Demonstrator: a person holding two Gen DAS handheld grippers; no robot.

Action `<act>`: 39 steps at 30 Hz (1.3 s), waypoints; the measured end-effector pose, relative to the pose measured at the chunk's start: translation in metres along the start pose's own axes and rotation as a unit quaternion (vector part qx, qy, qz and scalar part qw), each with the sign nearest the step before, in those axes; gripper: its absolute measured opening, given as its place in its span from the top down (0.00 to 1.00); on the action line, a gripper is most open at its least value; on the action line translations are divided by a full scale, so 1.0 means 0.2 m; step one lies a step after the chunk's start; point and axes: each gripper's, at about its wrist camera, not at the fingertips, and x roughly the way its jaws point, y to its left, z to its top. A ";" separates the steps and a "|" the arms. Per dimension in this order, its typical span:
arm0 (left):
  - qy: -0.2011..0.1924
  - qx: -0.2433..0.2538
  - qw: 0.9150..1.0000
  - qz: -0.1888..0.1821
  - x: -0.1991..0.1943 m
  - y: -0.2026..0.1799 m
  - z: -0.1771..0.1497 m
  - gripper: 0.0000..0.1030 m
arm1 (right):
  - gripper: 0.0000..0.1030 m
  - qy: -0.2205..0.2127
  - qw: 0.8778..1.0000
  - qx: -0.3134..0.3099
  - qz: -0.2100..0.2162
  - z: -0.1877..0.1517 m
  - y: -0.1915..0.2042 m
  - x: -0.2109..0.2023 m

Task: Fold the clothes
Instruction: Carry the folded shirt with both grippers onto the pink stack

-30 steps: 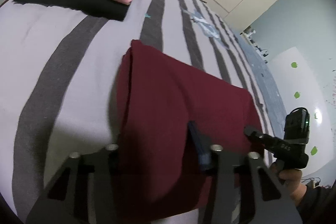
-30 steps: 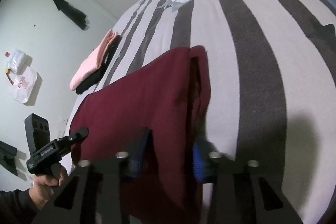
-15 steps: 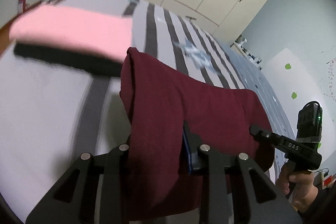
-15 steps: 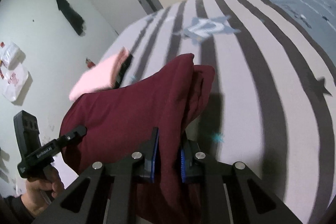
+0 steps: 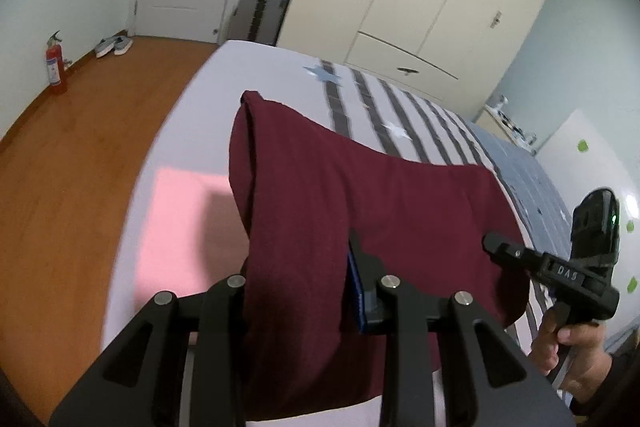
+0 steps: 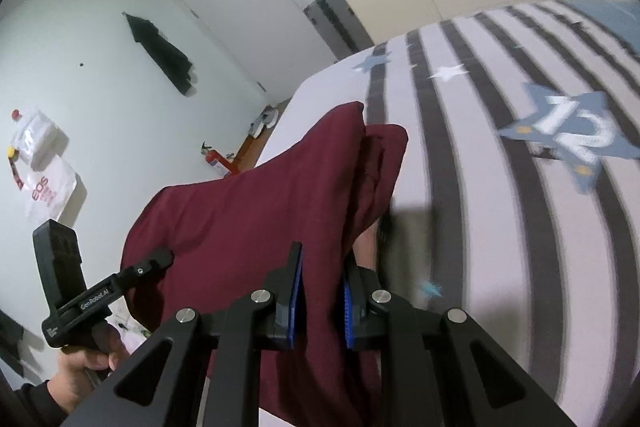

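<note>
Both grippers clamp a folded maroon garment (image 5: 360,227), holding it up above the striped bed (image 6: 500,207). The left gripper (image 5: 304,291) pinches one end, the right gripper (image 6: 320,303) the other, blue pads pressed into the cloth. Below, near the bed's edge, lies a pink garment (image 5: 180,227).

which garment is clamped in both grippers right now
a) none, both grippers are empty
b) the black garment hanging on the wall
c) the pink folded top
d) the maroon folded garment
d: the maroon garment runs between the pads of the left gripper and the right gripper, hanging above the striped bed.
</note>
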 end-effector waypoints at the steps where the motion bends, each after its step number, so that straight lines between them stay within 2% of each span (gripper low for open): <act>1: 0.002 -0.006 1.000 0.002 0.02 0.05 0.03 0.75 | 0.86 0.003 1.000 0.005 0.001 0.02 0.02 0.06; 9: 0.033 -0.034 0.999 0.012 0.14 0.26 0.00 0.75 | 0.86 0.046 0.999 -0.001 -0.021 0.10 0.08 0.36; 14: 0.038 -0.051 0.998 -0.001 0.18 0.28 -0.01 0.75 | 0.86 0.058 0.998 0.004 -0.026 0.13 0.04 0.37; 20: 0.051 -0.069 0.996 0.002 0.24 0.32 -0.05 0.73 | 0.86 0.073 0.997 0.005 -0.036 0.12 0.00 0.39; 24: 0.051 -0.061 0.997 0.021 0.26 0.33 -0.08 0.52 | 0.85 0.082 0.995 -0.004 -0.048 0.08 -0.03 0.42; 25: 0.050 -0.067 0.996 0.023 0.25 0.35 -0.08 0.45 | 0.80 0.088 0.995 -0.007 -0.052 0.07 -0.04 0.43; 28: 0.027 -0.073 0.996 0.052 0.17 0.40 -0.06 0.30 | 0.75 0.090 0.995 0.018 -0.041 0.08 -0.11 0.41; 31: 0.004 -0.050 0.994 0.094 0.10 0.42 -0.05 0.27 | 0.70 0.064 0.996 0.024 -0.051 0.13 -0.18 0.32; 32: -0.004 -0.045 0.992 0.118 0.08 0.42 -0.04 0.27 | 0.70 0.059 0.996 0.017 -0.064 0.14 -0.19 0.30; 33: -0.013 -0.040 0.988 0.149 0.06 0.42 -0.03 0.28 | 0.69 0.061 0.994 0.001 -0.087 0.15 -0.20 0.30; 35: -0.037 -0.049 0.982 0.179 0.01 0.42 -0.01 0.29 | 0.67 0.071 0.983 -0.044 -0.166 0.15 -0.21 0.31; 36: -0.045 -0.047 0.979 0.194 0.00 0.41 0.01 0.36 | 0.68 0.069 0.980 -0.051 -0.181 0.15 -0.21 0.30; 37: -0.049 -0.031 0.978 0.202 0.00 0.38 0.03 0.57 | 0.68 0.060 0.978 -0.053 -0.191 0.16 -0.21 0.28; 38: -0.052 -0.005 0.978 0.204 0.02 0.33 0.06 0.69 | 0.68 0.039 0.979 -0.058 -0.193 0.16 -0.18 0.25; 39: -0.053 0.021 0.978 0.203 0.04 0.28 0.08 0.88 | 0.68 0.014 0.980 -0.067 -0.185 0.17 -0.13 0.22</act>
